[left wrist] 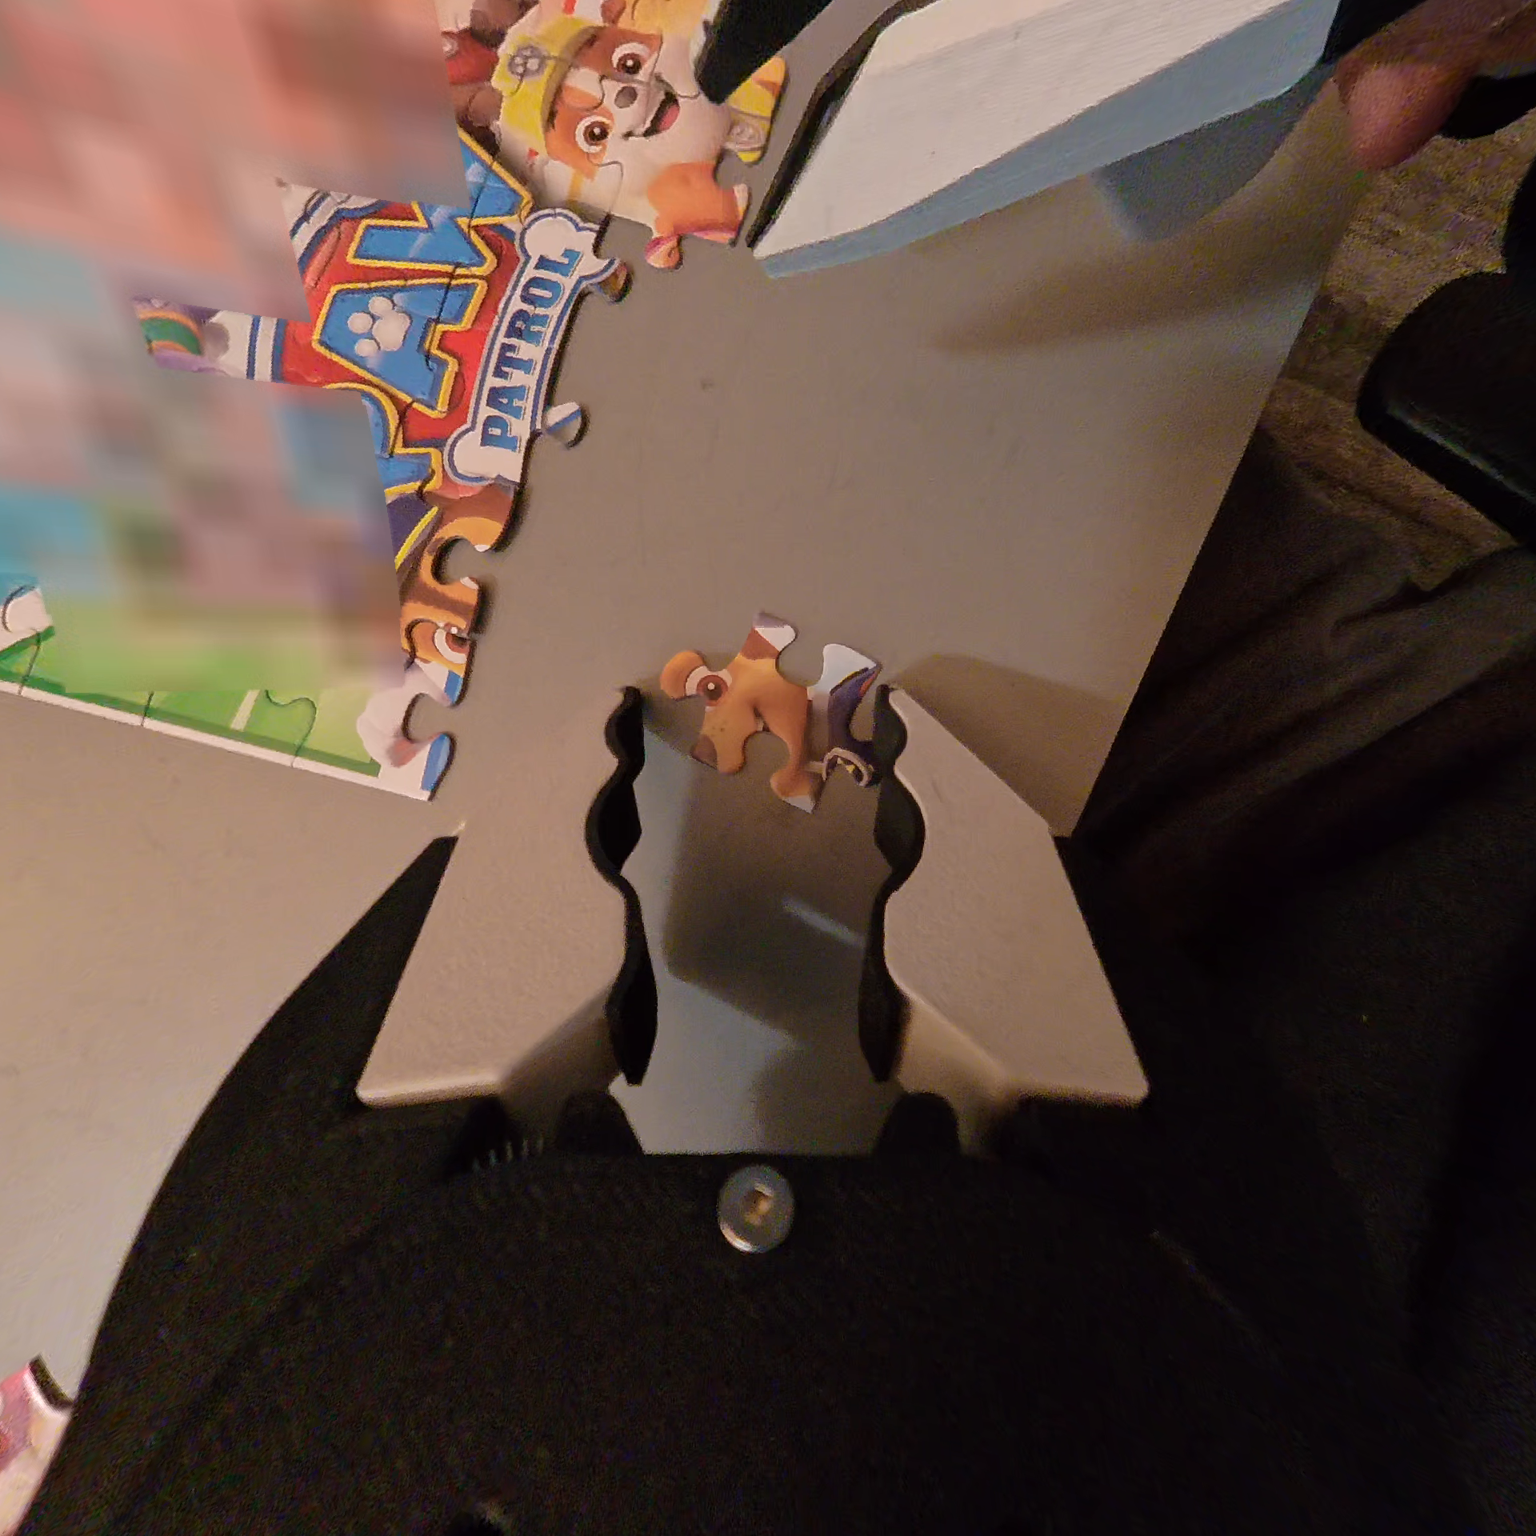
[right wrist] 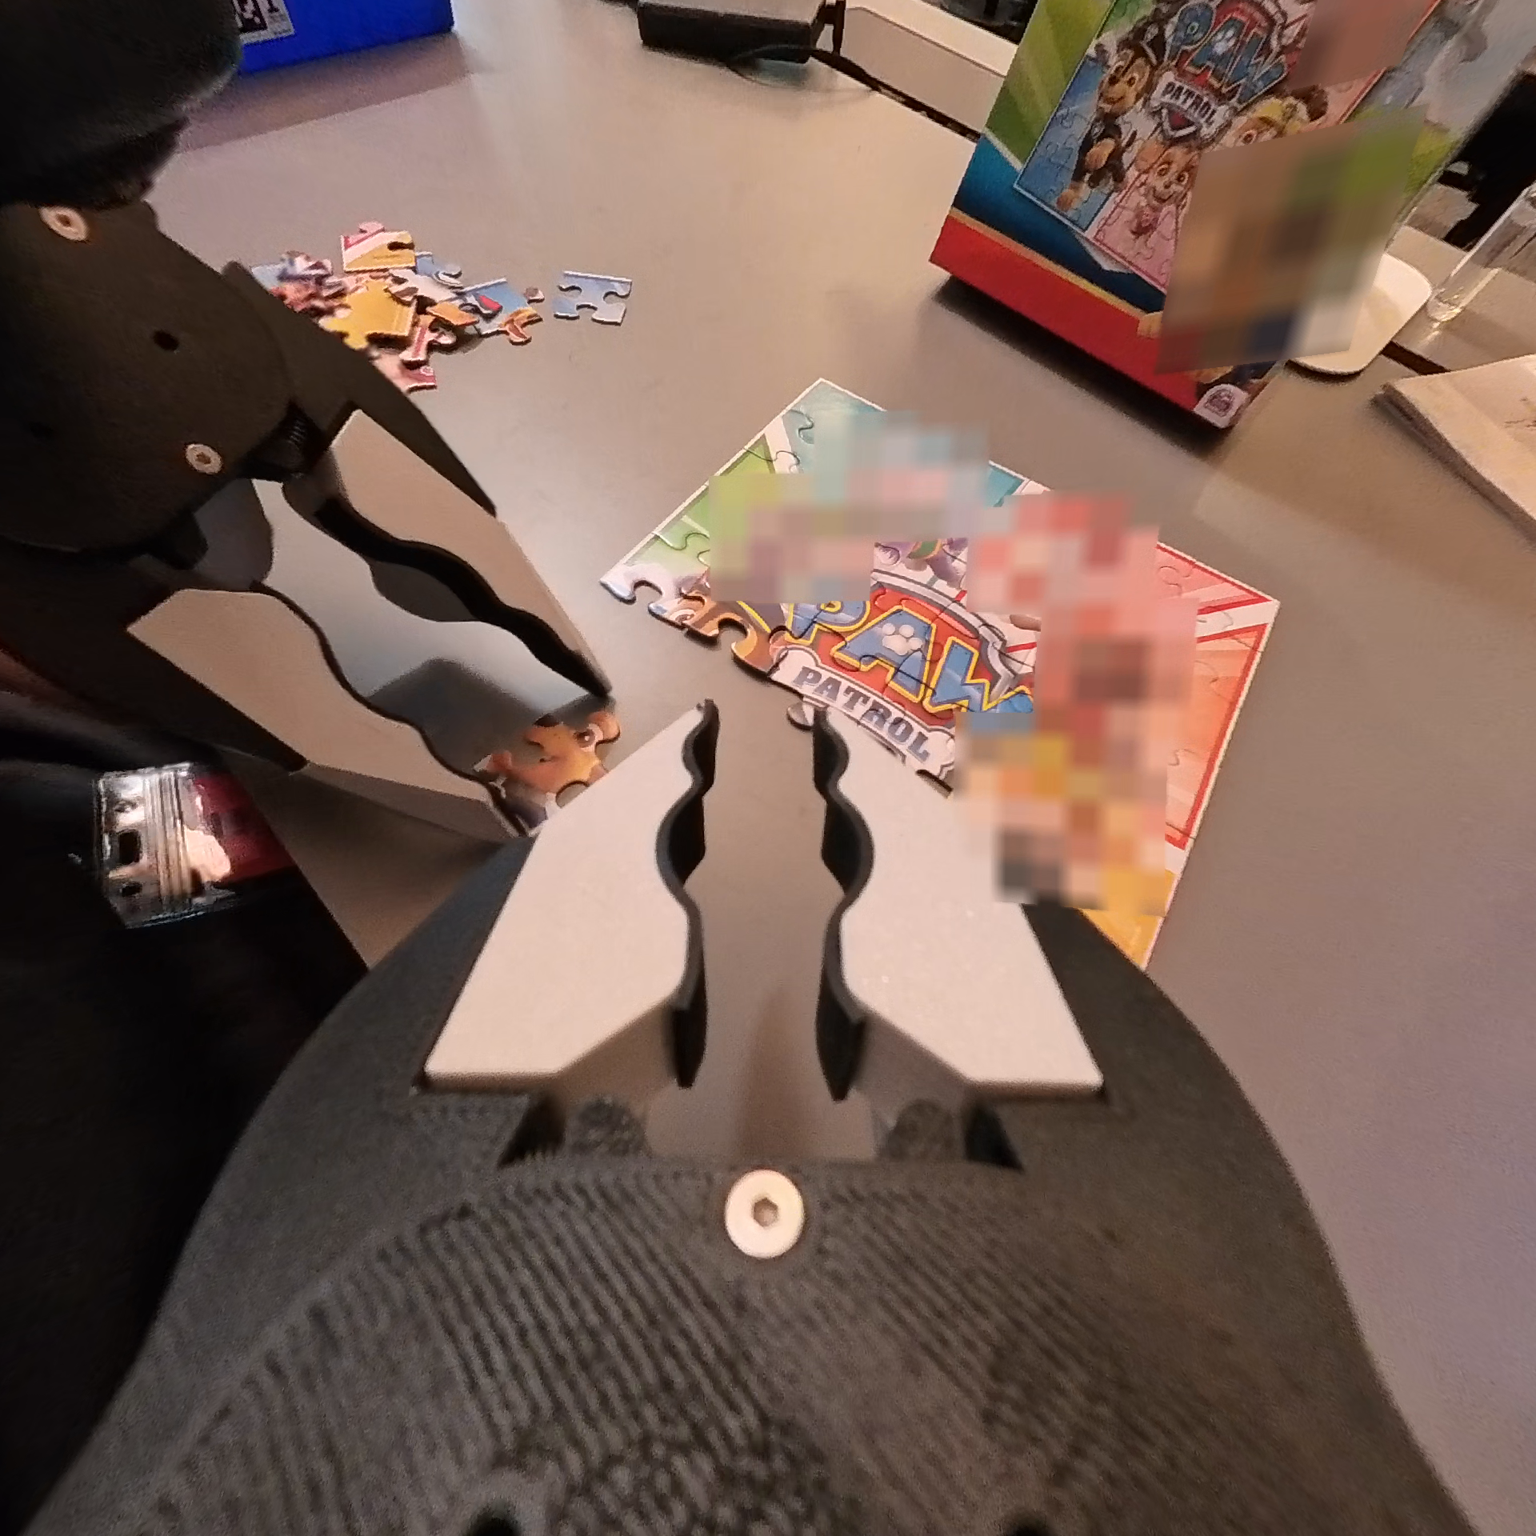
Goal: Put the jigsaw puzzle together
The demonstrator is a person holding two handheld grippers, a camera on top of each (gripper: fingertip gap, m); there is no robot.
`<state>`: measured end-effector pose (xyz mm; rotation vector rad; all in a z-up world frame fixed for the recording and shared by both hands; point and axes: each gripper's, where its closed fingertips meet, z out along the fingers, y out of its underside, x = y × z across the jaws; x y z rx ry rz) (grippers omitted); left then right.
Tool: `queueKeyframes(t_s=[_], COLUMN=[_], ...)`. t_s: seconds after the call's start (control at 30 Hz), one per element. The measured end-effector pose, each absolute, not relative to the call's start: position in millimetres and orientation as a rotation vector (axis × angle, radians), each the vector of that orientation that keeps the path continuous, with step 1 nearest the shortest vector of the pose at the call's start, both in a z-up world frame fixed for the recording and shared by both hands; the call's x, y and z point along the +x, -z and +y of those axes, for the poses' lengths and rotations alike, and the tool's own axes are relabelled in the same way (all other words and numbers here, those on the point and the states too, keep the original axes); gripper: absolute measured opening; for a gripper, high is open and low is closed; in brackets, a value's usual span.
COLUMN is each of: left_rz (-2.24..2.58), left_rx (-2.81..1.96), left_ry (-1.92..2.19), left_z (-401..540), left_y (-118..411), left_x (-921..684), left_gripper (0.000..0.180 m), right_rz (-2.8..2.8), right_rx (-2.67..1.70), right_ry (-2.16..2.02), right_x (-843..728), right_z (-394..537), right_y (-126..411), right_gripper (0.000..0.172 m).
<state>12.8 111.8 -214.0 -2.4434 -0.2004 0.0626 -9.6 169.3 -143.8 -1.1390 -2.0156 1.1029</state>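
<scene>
Loose puzzle piece (left wrist: 773, 715) is being straddled on the grey table (left wrist: 831, 416) by the wide-spread left gripper (left wrist: 758, 706), unpressed; the right gripper (right wrist: 760, 723) is being held narrow and bare.

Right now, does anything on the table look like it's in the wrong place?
Yes. One loose puzzle piece lies alone on the grey table, apart from the half-built puzzle, between the open left gripper's fingertips. The puzzle's edge has gaps, and more pieces sit heaped farther off.

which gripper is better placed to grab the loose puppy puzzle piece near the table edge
Left, probably. The left gripper stands open around the loose piece, though not gripping. The right gripper points toward the assembled puzzle.
</scene>
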Motion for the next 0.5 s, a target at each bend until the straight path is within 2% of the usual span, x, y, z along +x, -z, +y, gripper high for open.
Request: queueKeyframes(t_s=[0.1,0.37,0.5], left_rz=[-0.195,-0.194,-0.236], left_rx=[-2.460,-2.466,-2.441], left_ry=[-0.062,-0.039,-0.109], left_z=[111.2,106.7,91.7], left_y=[213.2,210.2,192.3], left_x=[17.5,15.7,-5.9], left_gripper=[0.035,0.033,0.034], right_rz=[-2.012,-2.004,-1.996], right_rx=[-1.138,-1.127,-1.127], right_ry=[-1.102,-1.084,-1.084], right_x=[-9.5,-9.1,-8.8], right_z=[169.8,171.4,173.3], right_y=[142.8,140.8,139.5], right_gripper=[0.022,0.022,0.022])
